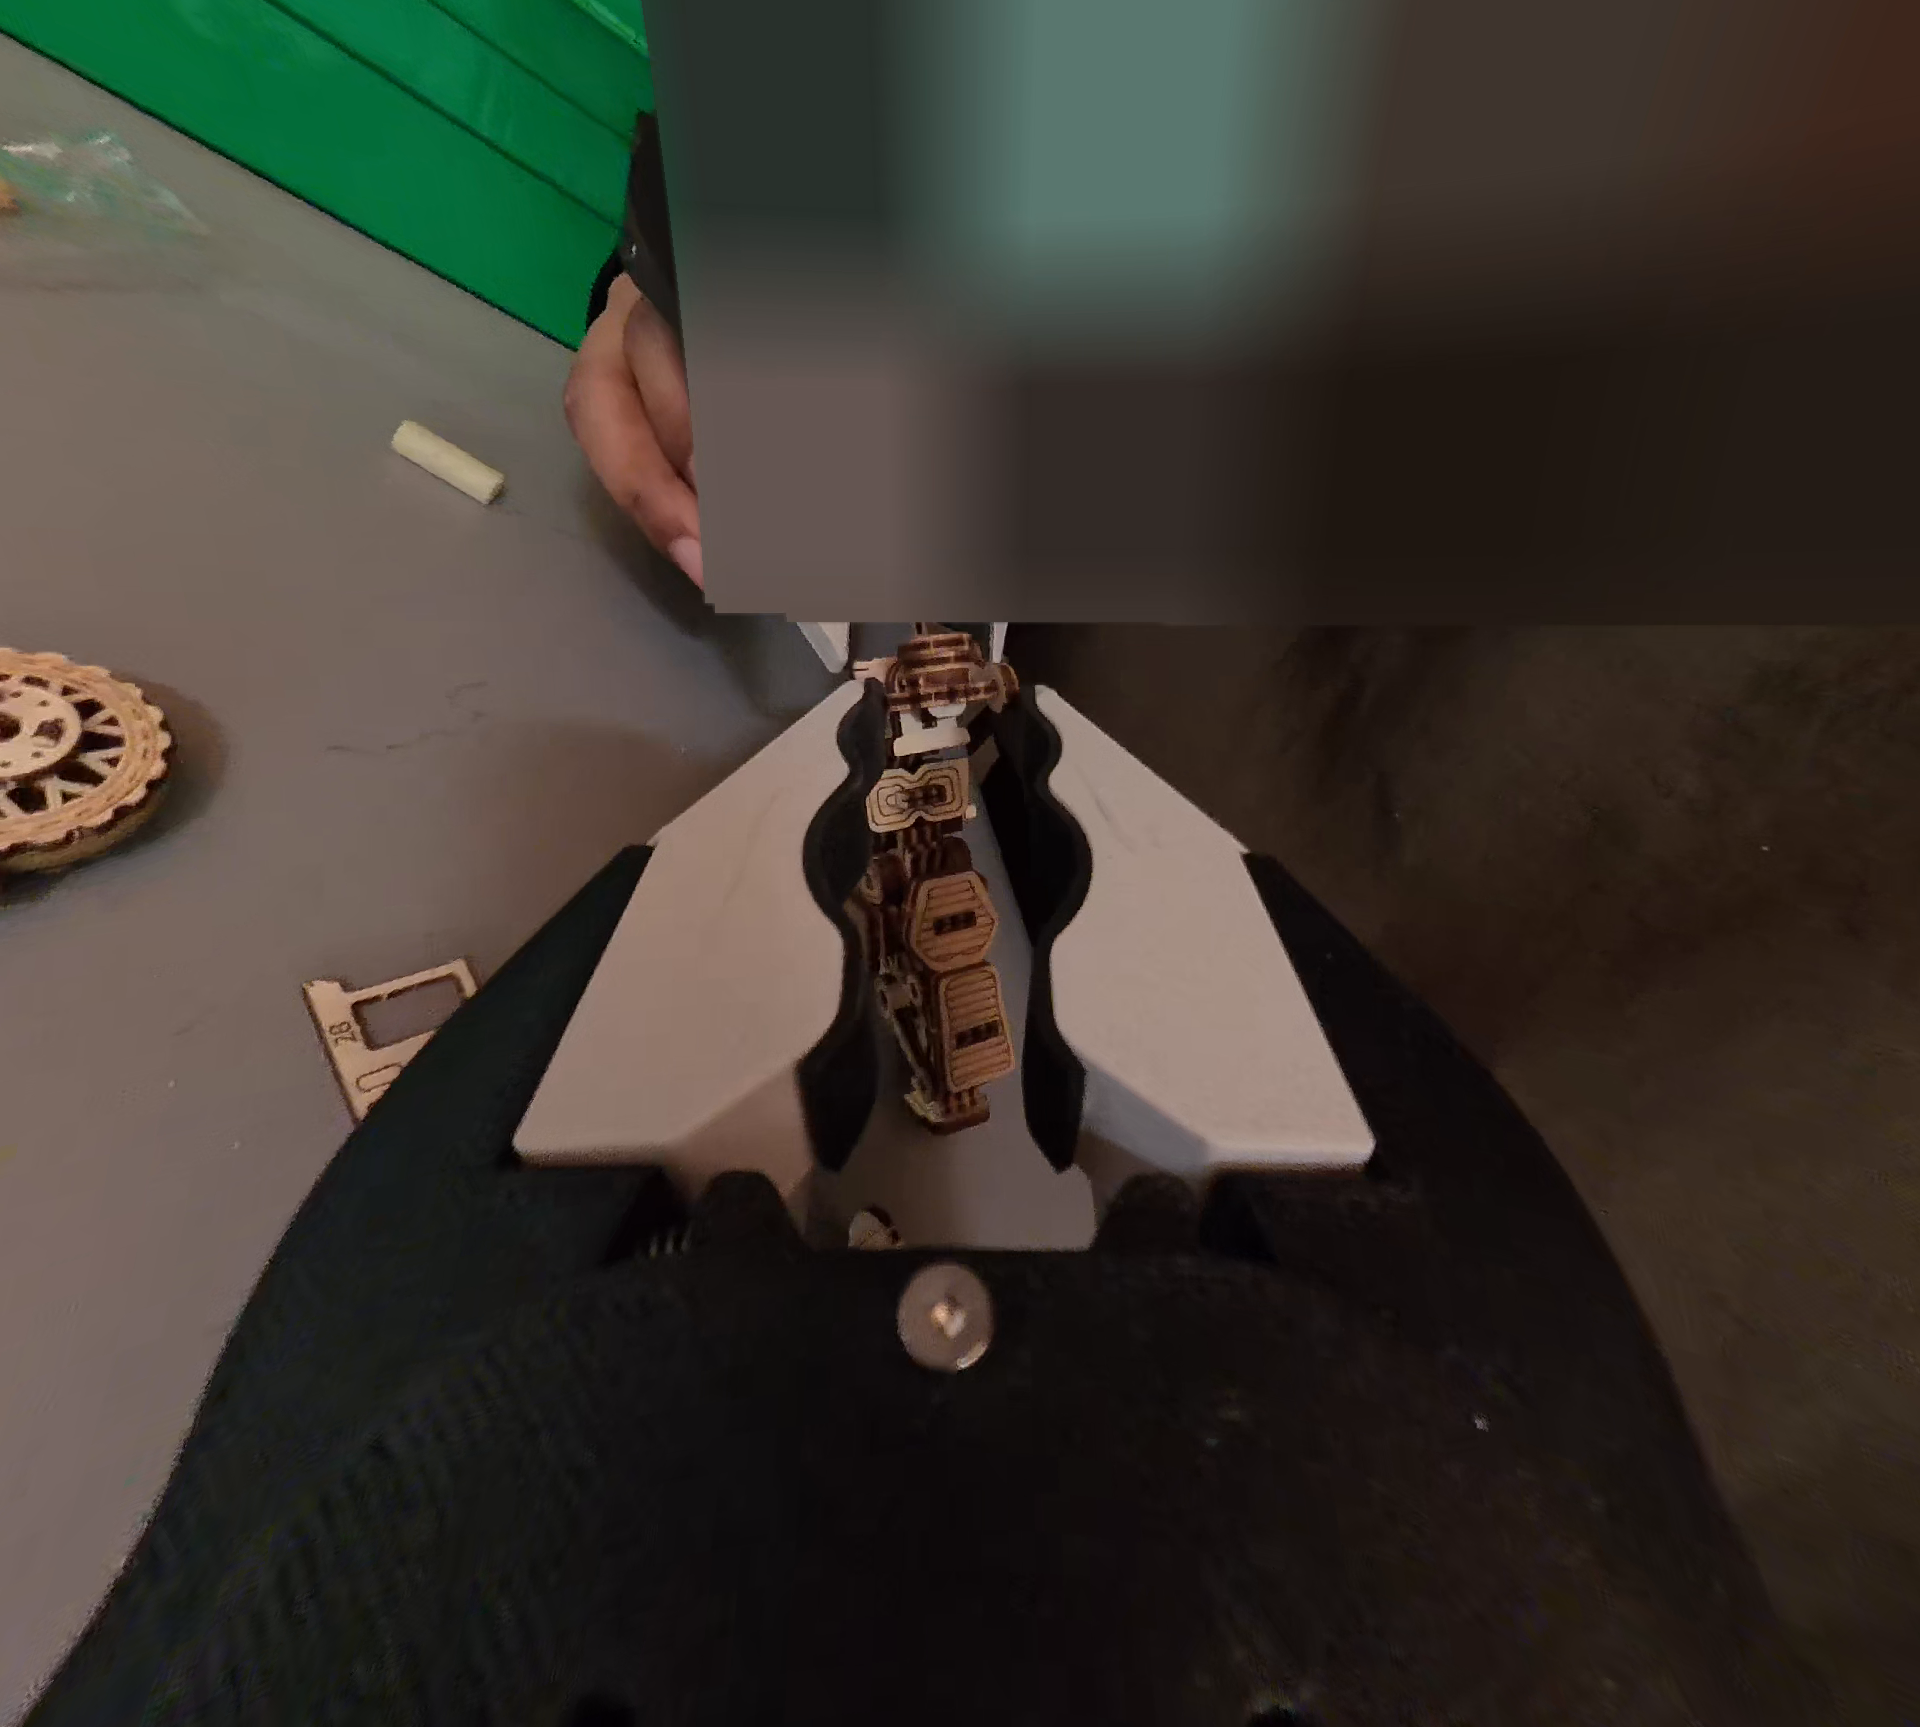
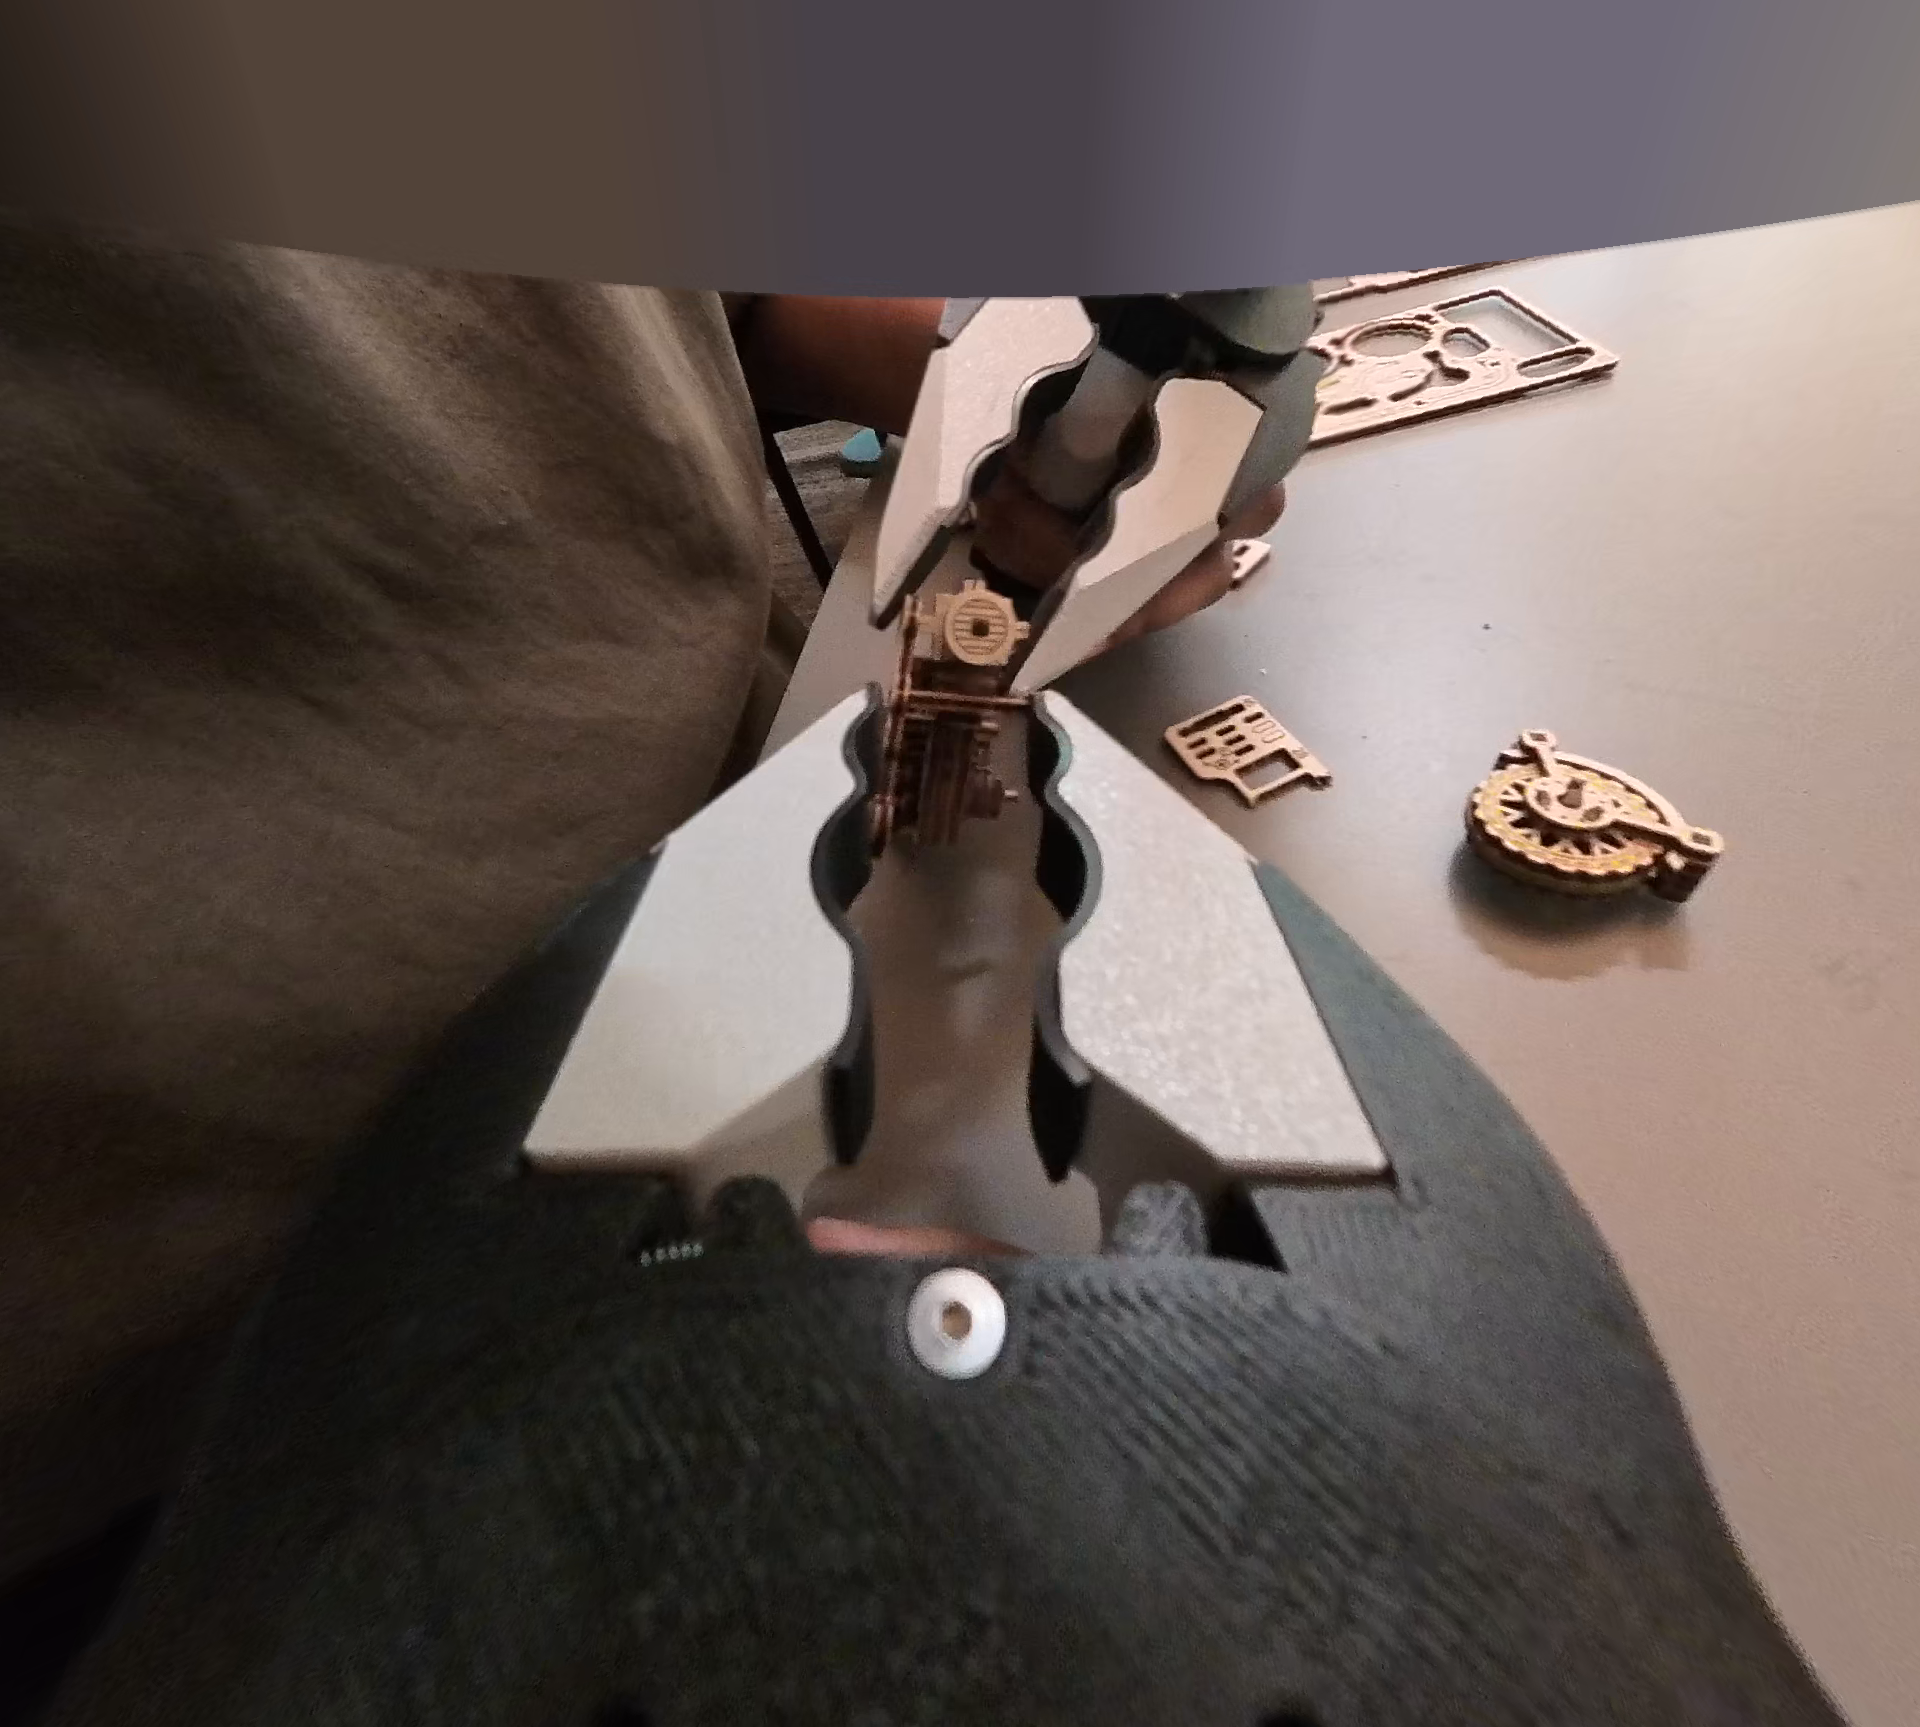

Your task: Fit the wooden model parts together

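We found the wooden model assembly (image 1: 940, 908) lifted clear of the tabletop (image 1: 312, 638) and held from both ends, evidently so each side could brace against the other during fitting. The left gripper (image 1: 940, 711) was pinching the assembly lengthwise between its dark wavy pads. The right gripper (image 2: 951, 695) was pinching the opposite end at its tips, the left gripper (image 2: 961, 612) meeting it head-on. The remaining parts lay well apart on the tabletop (image 2: 1558, 1106): a spoked wheel (image 2: 1590, 820), a small slotted plate (image 2: 1242, 747) and a punched-out sheet (image 2: 1455, 368). In our judgement, pressing was under way.
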